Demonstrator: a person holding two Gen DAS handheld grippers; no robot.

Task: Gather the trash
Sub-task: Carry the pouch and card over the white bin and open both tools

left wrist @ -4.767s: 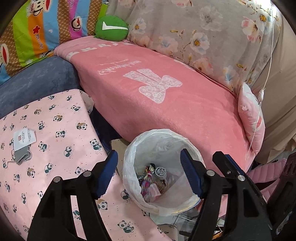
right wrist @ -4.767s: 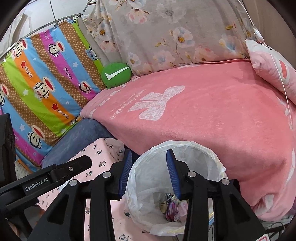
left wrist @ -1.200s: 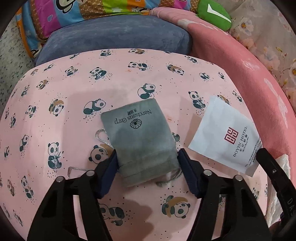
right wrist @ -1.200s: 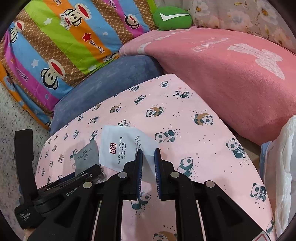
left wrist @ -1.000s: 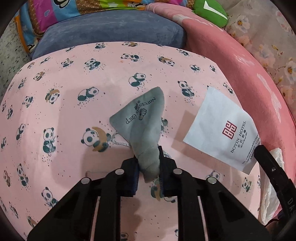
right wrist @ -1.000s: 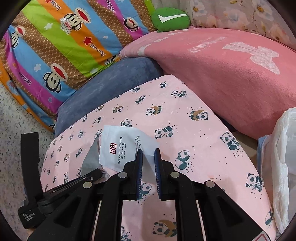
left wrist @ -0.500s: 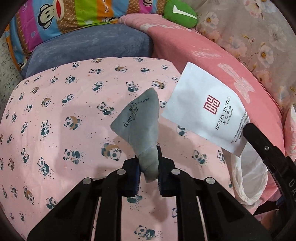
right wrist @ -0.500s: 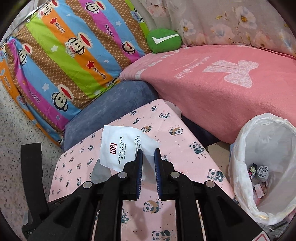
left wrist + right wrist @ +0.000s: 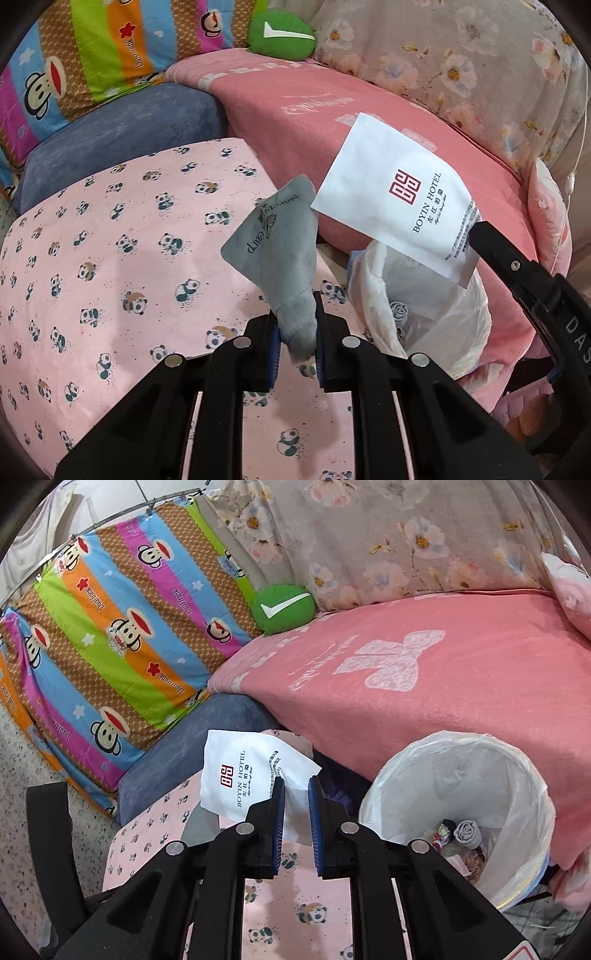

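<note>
My left gripper is shut on a grey cloth pouch and holds it above the panda-print cloth. My right gripper is shut on a white hotel packet, which also shows in the left wrist view, lifted above the bin. The bin with a white plastic liner stands to the right, with trash in its bottom; it also shows in the left wrist view.
A pink blanket covers the sofa behind the bin. A blue cushion, a striped monkey-print cover and a green pillow lie at the back. Speckled floor is at the left.
Both grippers have lifted off the panda cloth and moved right toward the bin, the left with the grey pouch, the right with the white packet.
</note>
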